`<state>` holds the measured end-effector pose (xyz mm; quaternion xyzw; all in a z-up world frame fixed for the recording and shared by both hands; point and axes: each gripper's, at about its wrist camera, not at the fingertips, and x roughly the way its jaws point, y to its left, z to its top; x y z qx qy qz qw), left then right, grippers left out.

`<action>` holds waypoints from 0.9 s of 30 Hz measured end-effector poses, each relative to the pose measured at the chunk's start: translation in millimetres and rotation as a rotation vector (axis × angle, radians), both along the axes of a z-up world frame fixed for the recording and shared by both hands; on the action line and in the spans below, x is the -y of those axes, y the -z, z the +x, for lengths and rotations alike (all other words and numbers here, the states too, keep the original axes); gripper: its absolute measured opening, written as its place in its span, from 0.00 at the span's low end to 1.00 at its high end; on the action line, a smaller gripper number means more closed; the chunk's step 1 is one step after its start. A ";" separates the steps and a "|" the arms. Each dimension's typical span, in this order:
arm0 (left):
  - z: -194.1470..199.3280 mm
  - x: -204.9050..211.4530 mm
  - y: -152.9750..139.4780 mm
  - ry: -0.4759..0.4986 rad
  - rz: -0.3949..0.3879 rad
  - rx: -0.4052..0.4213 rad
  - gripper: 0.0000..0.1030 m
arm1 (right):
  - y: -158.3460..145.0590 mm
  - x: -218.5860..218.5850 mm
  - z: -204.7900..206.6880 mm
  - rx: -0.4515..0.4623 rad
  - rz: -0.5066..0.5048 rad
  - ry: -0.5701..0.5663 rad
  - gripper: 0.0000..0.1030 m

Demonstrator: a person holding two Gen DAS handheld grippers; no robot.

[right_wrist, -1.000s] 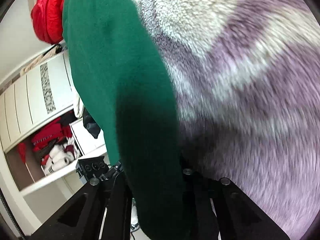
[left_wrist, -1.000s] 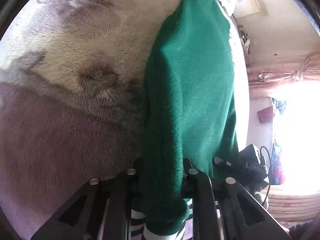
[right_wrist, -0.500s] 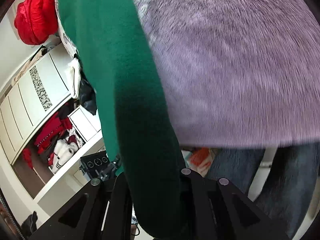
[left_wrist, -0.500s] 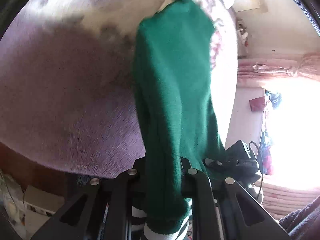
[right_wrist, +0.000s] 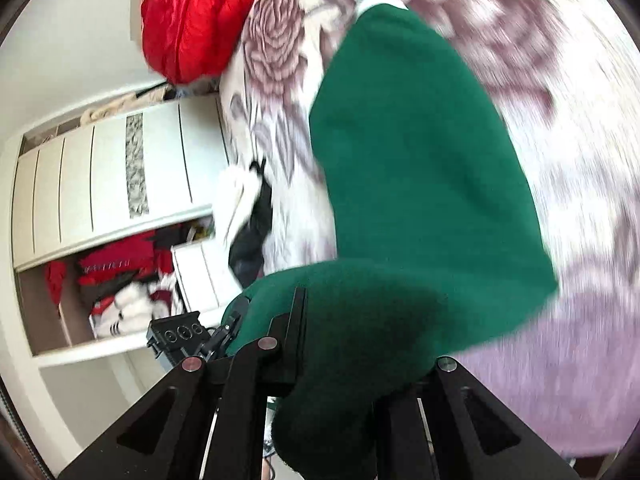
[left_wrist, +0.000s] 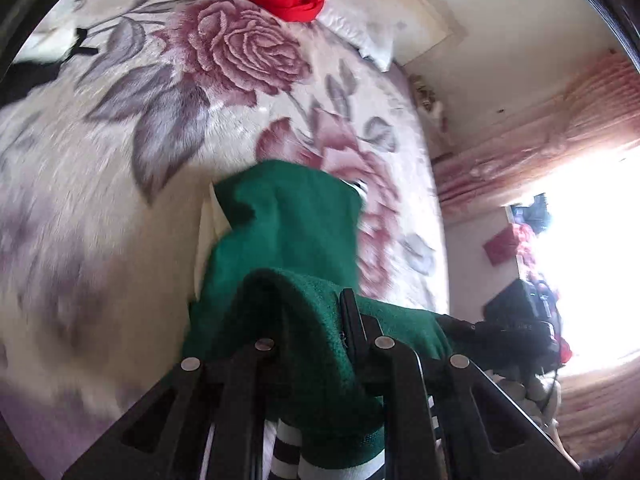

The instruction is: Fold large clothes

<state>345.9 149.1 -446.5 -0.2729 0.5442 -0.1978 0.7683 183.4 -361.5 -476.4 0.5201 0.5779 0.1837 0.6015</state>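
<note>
- Change: half a second ago the sweater (left_wrist: 288, 248) hung long and straight over the bed's edge; both views have swung up, and its far end now lies on the bed (left_wrist: 120, 184).
- Left tool (left_wrist: 308, 332): pinching one end of the hem.
- Right tool (right_wrist: 360, 332): fabric drapes over and hides its tips; appears clamped on the other end.
- Axis: sweater runs straight ahead from both tools, collar farthest, toward the red jacket (right_wrist: 192, 16).
- Nearer hand: neither; judged level.
</note>
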 end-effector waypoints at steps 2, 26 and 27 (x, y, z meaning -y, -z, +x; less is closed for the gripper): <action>32.9 8.4 27.8 0.015 0.031 -0.054 0.13 | 24.1 7.5 37.7 -0.016 -0.022 0.017 0.10; 112.3 -12.9 36.1 -0.167 -0.098 -0.176 0.90 | 97.6 46.7 135.8 -0.395 0.240 0.076 0.76; 114.4 -11.5 35.0 -0.166 -0.078 -0.165 0.90 | 94.1 47.9 141.7 -0.392 0.240 0.075 0.79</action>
